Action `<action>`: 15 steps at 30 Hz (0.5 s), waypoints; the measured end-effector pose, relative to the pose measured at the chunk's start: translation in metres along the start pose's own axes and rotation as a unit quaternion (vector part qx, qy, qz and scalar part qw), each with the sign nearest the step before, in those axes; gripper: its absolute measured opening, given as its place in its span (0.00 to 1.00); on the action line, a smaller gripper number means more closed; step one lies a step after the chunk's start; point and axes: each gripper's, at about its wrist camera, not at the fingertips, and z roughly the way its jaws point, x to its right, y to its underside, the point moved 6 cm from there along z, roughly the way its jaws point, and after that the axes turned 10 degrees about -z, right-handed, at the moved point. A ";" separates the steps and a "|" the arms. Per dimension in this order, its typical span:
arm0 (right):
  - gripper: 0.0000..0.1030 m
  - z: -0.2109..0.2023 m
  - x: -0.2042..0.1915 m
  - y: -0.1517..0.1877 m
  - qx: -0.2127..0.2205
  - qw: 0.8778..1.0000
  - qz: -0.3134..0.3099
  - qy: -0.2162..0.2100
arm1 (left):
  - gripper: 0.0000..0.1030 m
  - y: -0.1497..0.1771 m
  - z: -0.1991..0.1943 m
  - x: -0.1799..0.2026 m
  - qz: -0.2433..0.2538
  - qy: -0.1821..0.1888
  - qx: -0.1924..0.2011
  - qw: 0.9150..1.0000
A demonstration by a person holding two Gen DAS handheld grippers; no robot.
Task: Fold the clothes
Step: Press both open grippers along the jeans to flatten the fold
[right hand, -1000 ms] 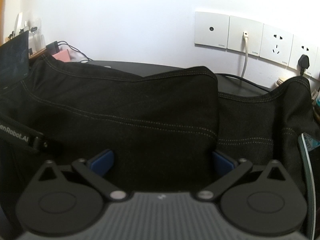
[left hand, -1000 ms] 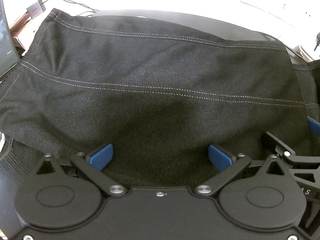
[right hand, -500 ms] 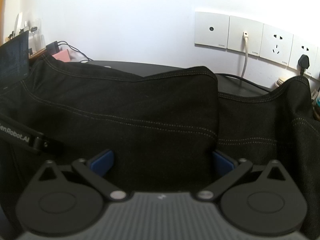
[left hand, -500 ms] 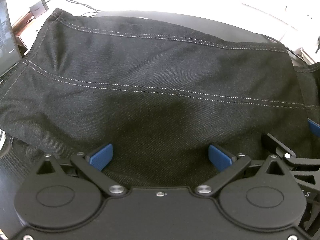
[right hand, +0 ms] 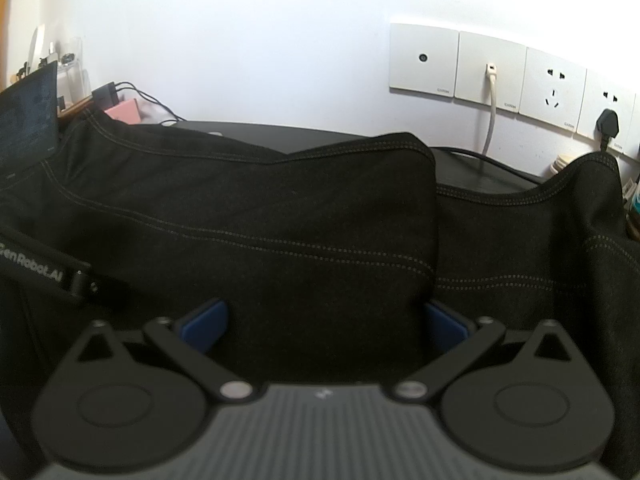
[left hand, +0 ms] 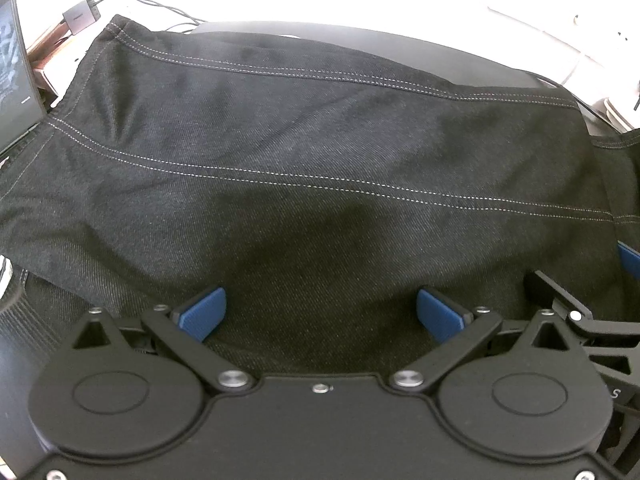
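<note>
Black denim trousers (left hand: 320, 152) with pale double stitching lie spread over a dark table, one layer folded over another. In the right wrist view the folded layer (right hand: 280, 220) ends at a vertical edge, and the lower layer (right hand: 520, 248) runs on to the right. My left gripper (left hand: 320, 312) is open, its blue pads (left hand: 202, 312) wide apart low over the cloth. My right gripper (right hand: 325, 326) is open too, straddling the folded layer near its right edge. It also shows at the left wrist view's right edge as the right gripper (left hand: 580, 320).
A dark screen (right hand: 28, 116), a pink box (right hand: 124, 112) and cables stand at the back left. Wall sockets (right hand: 492, 72) with a white cable and a black plug line the back wall. A bare strip of dark table (right hand: 480, 172) shows behind the trousers.
The cloth sits slightly lower in the left wrist view, so that gripper has shifted a little. The right view is unchanged. Both grippers stay open.
</note>
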 end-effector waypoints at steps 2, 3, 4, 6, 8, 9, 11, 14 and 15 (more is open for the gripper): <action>0.99 0.000 0.000 0.000 0.000 1.000 0.000 0.000 | 1.00 0.000 0.000 0.000 -0.001 0.000 0.001 1.000; 0.99 0.000 0.000 0.000 0.000 1.000 0.000 0.000 | 1.00 0.000 0.000 0.000 -0.001 0.000 0.002 1.000; 0.99 0.000 0.000 0.000 0.000 1.000 0.000 0.000 | 1.00 0.001 0.000 0.000 -0.001 0.000 0.003 1.000; 0.99 0.001 0.000 0.000 0.000 1.000 0.000 0.000 | 1.00 0.001 -0.001 0.000 -0.002 0.000 0.004 1.000; 0.99 0.000 0.000 0.000 0.000 1.000 0.000 -0.001 | 1.00 0.001 -0.001 0.000 -0.004 -0.001 0.005 1.000; 0.99 0.000 0.000 0.000 0.000 1.000 0.000 -0.001 | 1.00 0.000 0.000 0.000 -0.005 -0.001 0.004 1.000; 0.99 0.000 0.000 0.000 0.000 1.000 0.002 0.002 | 1.00 0.000 0.000 0.000 -0.006 -0.002 0.003 1.000; 0.99 0.001 -0.003 -0.001 -0.002 1.000 0.009 0.015 | 1.00 -0.001 0.001 0.000 -0.004 -0.001 0.000 1.000; 0.99 0.001 -0.002 -0.001 -0.001 1.000 0.011 0.014 | 1.00 -0.001 0.001 0.000 -0.003 0.000 0.000 1.000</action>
